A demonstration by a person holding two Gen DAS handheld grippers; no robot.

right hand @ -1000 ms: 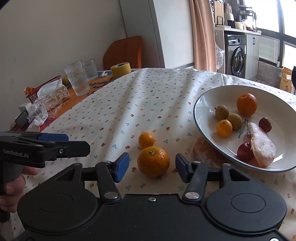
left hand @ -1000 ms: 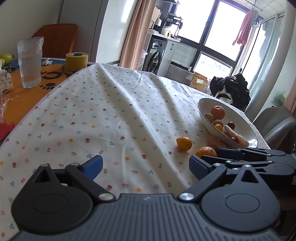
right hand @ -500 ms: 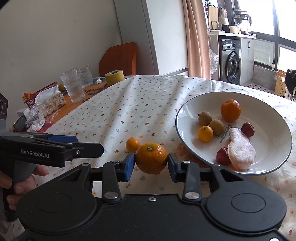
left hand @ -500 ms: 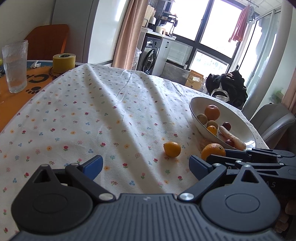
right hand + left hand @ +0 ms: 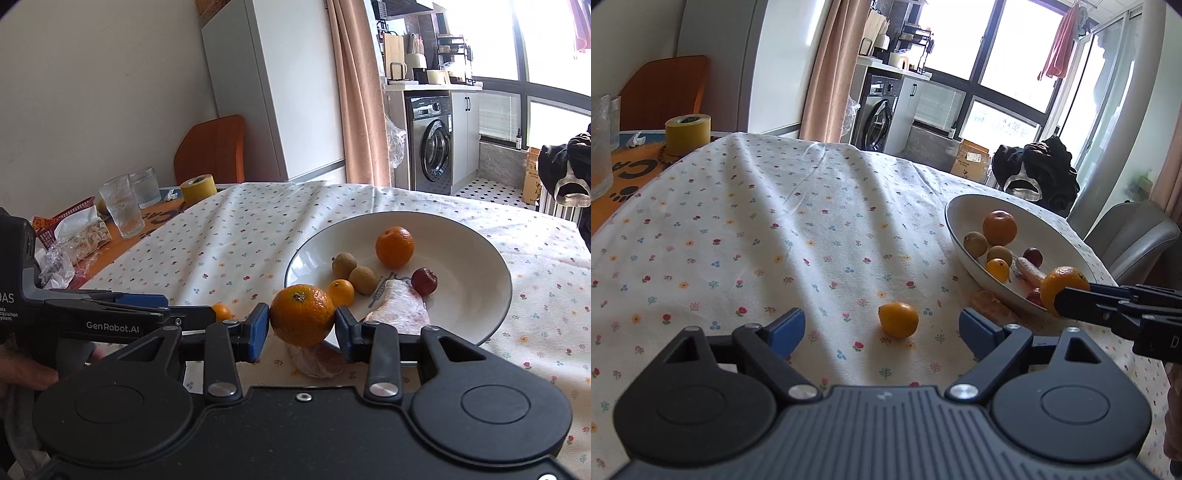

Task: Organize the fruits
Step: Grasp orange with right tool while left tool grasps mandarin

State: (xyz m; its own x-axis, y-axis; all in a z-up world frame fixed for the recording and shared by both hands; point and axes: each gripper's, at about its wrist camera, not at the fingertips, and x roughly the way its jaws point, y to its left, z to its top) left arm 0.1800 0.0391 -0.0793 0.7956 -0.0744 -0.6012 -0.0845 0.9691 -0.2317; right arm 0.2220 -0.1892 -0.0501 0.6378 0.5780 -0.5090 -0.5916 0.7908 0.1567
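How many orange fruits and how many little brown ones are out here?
Round orange fruits: 4 (one in the right claw, two in the white bowl, one on the flowered tablecloth)
Small brown round fruits: 2, in the bowl
Total: 6

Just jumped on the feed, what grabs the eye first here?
The orange clamped in the right gripper, held above the tablecloth at the near rim of the white bowl of fruit. Next, the small orange fruit lying loose on the cloth between the open fingers of the left gripper.
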